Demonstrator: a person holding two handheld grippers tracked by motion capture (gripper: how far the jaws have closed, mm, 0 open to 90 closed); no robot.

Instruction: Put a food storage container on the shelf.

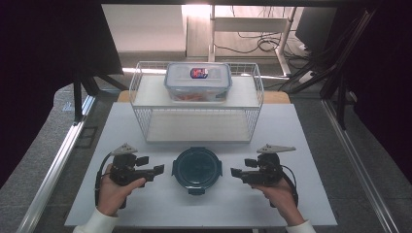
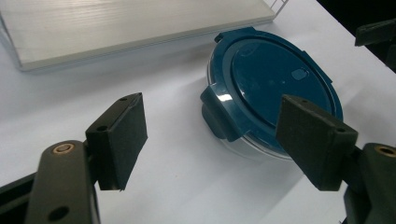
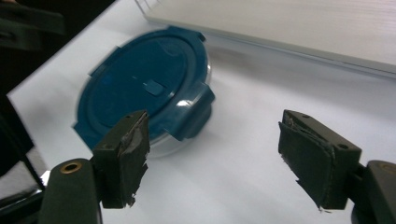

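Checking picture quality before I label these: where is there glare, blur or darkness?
High view: bright glare on the floor behind the wire rack, dark sides. Left gripper view: small highlight on the round container lid's rim, near fingers soft. Right gripper view: container slightly blurred, dark corner upper left.

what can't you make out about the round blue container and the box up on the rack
- Round container: its contents; the dark blue lid covers it in the high view and both gripper views.
- Clear box on the wire rack: the lid label, too small in the high view; the orange contents, blurred behind the wall.
- Round container's far side: cut off by the right fingers in the left gripper view.
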